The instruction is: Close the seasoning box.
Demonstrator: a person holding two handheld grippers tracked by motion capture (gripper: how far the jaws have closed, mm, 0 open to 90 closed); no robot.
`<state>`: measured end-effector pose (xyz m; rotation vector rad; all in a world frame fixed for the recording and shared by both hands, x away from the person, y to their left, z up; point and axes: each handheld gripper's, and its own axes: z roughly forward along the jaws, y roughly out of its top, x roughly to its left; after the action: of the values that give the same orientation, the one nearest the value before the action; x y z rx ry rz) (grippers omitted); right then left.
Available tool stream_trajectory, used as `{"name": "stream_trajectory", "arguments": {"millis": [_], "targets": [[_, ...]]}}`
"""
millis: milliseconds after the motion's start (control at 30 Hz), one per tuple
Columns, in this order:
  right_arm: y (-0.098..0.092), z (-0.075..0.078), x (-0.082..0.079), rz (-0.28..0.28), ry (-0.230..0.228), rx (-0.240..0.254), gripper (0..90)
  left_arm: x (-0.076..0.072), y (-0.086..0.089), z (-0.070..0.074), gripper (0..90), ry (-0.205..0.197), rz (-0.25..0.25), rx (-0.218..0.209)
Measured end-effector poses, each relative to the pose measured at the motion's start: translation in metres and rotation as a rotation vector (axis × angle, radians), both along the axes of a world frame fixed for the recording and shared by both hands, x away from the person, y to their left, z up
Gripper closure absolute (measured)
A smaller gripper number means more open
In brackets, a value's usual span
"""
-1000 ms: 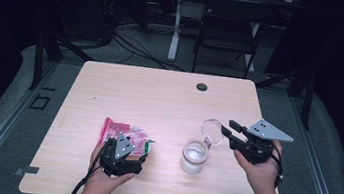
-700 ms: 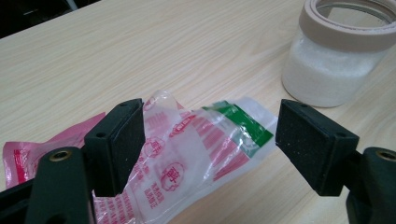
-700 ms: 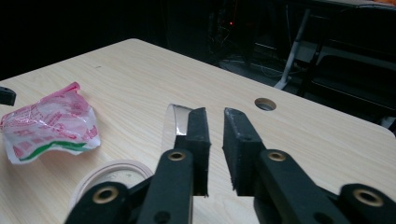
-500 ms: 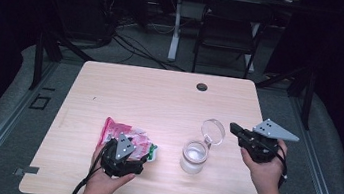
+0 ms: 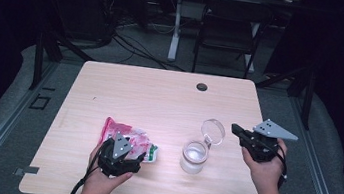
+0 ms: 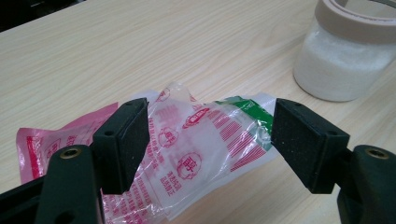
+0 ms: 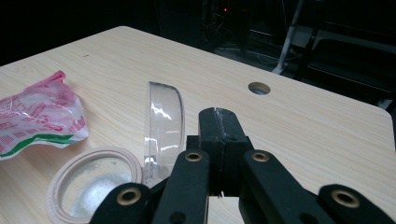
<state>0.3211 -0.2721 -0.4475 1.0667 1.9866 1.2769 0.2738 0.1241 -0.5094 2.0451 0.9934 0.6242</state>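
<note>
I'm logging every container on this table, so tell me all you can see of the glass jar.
The glass jar is a short, round, clear container standing upright on the wooden table, toward the person's right. It holds a white granular fill. A pale beige ring lines its open mouth. Its clear round lid stands flipped up at the far edge, seemingly hinged. The plastic bag lies apart to its left; the right gripper is nearby, not touching.

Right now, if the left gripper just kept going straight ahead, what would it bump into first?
The plastic bag. It lies between the open jaws of the left gripper, right ahead. Beyond it stands the jar, probably a bit off to the side.
</note>
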Motion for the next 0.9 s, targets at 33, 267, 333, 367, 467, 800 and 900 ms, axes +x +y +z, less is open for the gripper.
{"name": "stream_trajectory", "arguments": {"millis": [33,267,333,367,467,800,900], "targets": [[0.000,-0.001,0.000,-0.004,0.001,0.002,90.0,0.000,0.000,0.000,27.9,0.001,0.002,0.000],[0.000,-0.004,0.003,-0.007,0.015,0.000,90.0,0.000,0.002,0.000,28.3,-0.002,0.007,0.002],[-0.001,-0.005,0.003,-0.007,0.019,-0.001,90.0,0.000,0.003,0.000,28.3,-0.003,0.010,0.001],[-0.001,-0.006,0.003,-0.006,0.021,0.000,90.0,0.000,0.003,0.000,28.3,-0.003,0.011,0.001],[-0.001,-0.008,0.005,-0.004,0.027,-0.005,90.0,-0.001,0.004,0.000,28.3,-0.001,0.017,-0.002],[0.003,-0.012,0.006,0.000,0.042,-0.009,90.0,-0.001,0.005,0.000,28.8,0.000,0.017,0.002],[0.004,-0.013,0.007,0.005,0.045,-0.011,90.0,-0.001,0.005,0.000,28.9,0.000,0.017,0.002]]}}
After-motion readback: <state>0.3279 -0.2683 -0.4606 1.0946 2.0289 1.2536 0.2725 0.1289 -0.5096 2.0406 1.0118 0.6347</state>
